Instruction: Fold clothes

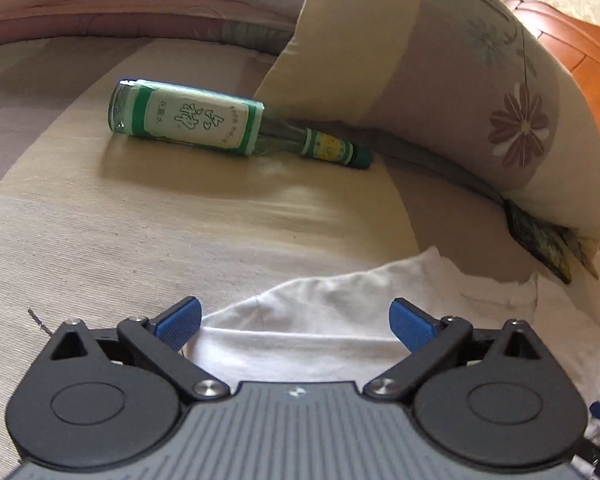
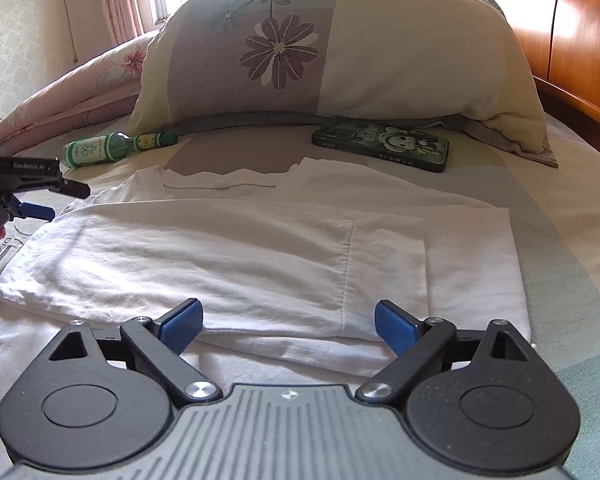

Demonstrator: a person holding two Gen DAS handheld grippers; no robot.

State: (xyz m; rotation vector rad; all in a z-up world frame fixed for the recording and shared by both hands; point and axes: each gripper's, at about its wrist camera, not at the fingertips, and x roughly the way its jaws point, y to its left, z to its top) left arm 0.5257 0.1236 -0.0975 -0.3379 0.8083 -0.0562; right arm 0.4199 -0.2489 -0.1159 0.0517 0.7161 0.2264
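A bed (image 2: 560, 248) with a striped sheet fills the room's view, with a flowered pillow (image 2: 340, 48) at 12 o'clock and a wooden headboard (image 2: 560, 20) at 2. A green bottle (image 2: 116, 147) lies at 10, a phone case (image 2: 382, 142) at 1. The folded white garment (image 2: 260, 256) lies mid-bed. The right tool (image 2: 288, 322) is spread wide above its near edge, holding nothing; the left tool (image 1: 295, 320) is likewise spread and empty over the cloth.

"GenRobot.AI" on left hand-held gripper (image 2: 40, 210); "CLASSIC" on phone case (image 2: 382, 143); bottle (image 2: 100, 150) label characters unreadable.
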